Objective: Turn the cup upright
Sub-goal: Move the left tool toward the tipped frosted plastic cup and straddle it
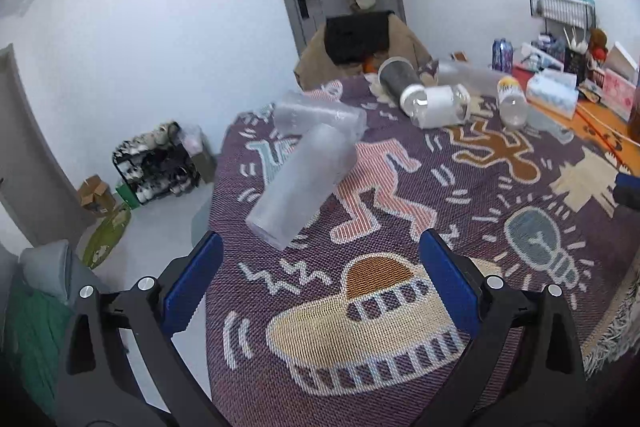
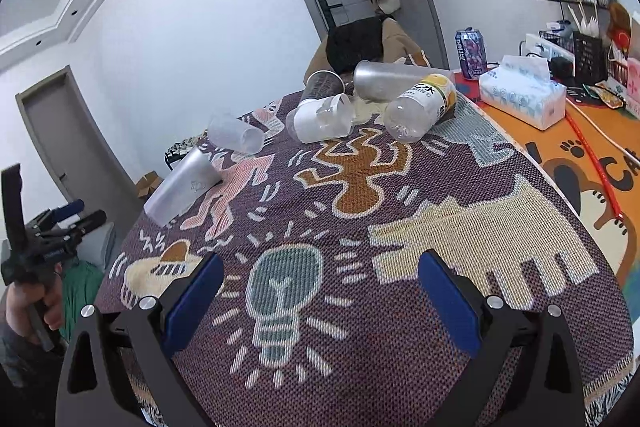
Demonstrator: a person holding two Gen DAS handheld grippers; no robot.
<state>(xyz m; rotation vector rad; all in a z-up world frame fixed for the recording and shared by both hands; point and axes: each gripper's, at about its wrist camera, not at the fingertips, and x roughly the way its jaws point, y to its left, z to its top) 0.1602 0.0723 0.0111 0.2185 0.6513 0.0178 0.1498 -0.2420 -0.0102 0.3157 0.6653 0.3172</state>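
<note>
Frosted translucent cup (image 1: 301, 181) on its side near the cloth's edge

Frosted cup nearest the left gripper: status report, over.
Left gripper open, empty, short of the frosted cup. Right gripper open, empty. Cup on its side, leaning on a second tipped cup. Approach unobstructed.

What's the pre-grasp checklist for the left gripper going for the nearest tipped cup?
1. Left gripper open and empty: ok.
2. Nearest frosted cup lying on its side on the cloth, reachable ahead of the fingers: ok.
3. Cup centred between the fingers: not ok, it sits ahead and left of centre.
4. Free of neighbours: not ok, the second frosted cup sits right against its far end.
5. Right gripper open and away from the target: ok.
6. Which end is the cup's mouth: cannot tell.
</note>
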